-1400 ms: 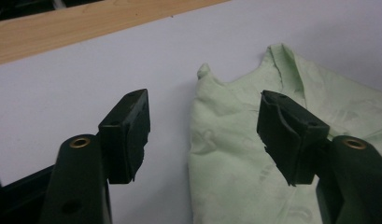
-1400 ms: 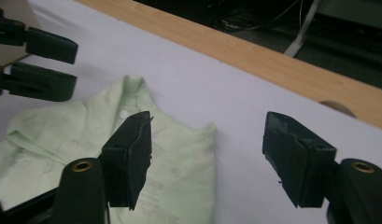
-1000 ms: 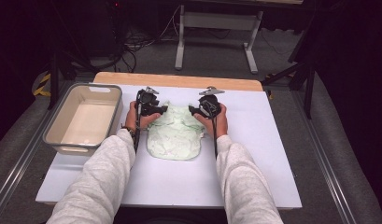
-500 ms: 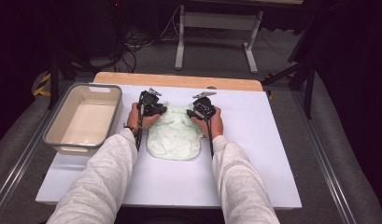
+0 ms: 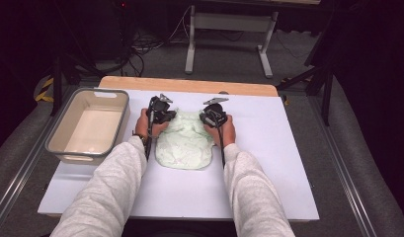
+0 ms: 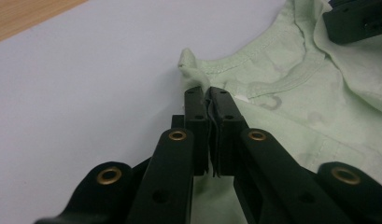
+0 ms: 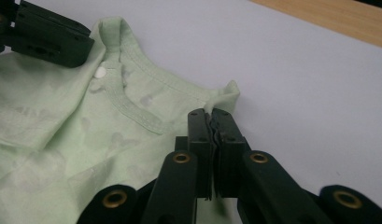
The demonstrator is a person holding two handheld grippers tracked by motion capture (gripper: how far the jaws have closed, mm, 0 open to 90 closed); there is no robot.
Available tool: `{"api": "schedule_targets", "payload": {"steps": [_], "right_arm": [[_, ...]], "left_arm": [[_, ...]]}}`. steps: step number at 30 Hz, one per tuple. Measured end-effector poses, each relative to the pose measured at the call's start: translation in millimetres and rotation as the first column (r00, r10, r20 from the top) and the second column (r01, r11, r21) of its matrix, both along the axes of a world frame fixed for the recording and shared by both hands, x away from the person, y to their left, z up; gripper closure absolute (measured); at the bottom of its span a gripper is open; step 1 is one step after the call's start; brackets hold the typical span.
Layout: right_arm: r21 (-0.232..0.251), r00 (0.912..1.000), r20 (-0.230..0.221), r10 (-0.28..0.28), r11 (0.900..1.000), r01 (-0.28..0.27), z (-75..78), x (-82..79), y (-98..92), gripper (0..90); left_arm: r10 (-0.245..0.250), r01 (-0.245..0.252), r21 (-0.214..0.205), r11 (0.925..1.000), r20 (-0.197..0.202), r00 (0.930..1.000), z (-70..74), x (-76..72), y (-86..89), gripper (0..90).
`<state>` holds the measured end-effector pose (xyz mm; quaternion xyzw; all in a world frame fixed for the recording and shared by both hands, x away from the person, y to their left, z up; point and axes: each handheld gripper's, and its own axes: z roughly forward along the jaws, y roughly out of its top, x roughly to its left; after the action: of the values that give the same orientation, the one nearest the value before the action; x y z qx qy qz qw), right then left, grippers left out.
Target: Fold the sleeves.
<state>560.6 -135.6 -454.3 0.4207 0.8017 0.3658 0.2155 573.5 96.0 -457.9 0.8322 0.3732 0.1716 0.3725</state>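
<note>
A pale green baby garment (image 5: 184, 144) lies flat on the white table top (image 5: 268, 163), neckline toward the far side. My left gripper (image 5: 162, 111) sits at its far left shoulder corner, my right gripper (image 5: 214, 115) at its far right one. Both have just been closing with fabric between the jaws. In the left gripper view the left gripper (image 6: 208, 96) is shut on a pinch of the garment (image 6: 296, 107) at the shoulder hem. In the right gripper view the right gripper (image 7: 210, 116) is likewise shut on the garment (image 7: 86, 126) at its shoulder tip.
A shallow cream tray (image 5: 55, 140) stands on the table's left side, beside my left forearm. A wooden strip (image 5: 189, 85) runs along the far edge. Bare table lies to the right and in front of the garment.
My right hand has drifted slightly inward and nearer along the garment's far right corner. The left hand has kept its place. The garment lies where it was.
</note>
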Motion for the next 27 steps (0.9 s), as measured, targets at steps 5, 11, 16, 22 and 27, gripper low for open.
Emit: {"api": "schedule_targets", "payload": {"steps": [5,11,16,22,27], "right_arm": [[0.006,0.9990,0.044,-0.002,1.0000,0.002,5.2,-4.4,2.9,88.7],[0.019,0.9936,0.112,-0.007,0.9998,0.005,15.8,-10.5,4.9,88.9],[0.036,0.9895,0.144,0.005,0.9993,-0.010,22.4,-15.0,7.2,89.0],[0.064,0.9851,0.171,0.018,0.9975,-0.029,30.4,-21.6,7.9,89.0],[0.081,0.9809,0.190,0.041,0.9951,-0.058,35.0,-29.7,11.3,89.0]], "left_arm": [[0.025,-0.023,-0.023,0.9995,0.062,0.9978,4.8,-3.6,0.7,87.4],[0.032,-0.030,-0.021,0.9993,0.102,0.9943,13.2,-5.9,0.3,87.4],[0.051,-0.047,-0.036,0.9982,0.122,0.9912,20.9,-8.2,4.4,87.3],[0.054,-0.046,-0.059,0.9972,0.147,0.9876,29.1,-14.9,7.9,87.3],[0.051,-0.040,-0.067,0.9970,0.168,0.9844,28.6,-23.8,8.5,86.8]]}}
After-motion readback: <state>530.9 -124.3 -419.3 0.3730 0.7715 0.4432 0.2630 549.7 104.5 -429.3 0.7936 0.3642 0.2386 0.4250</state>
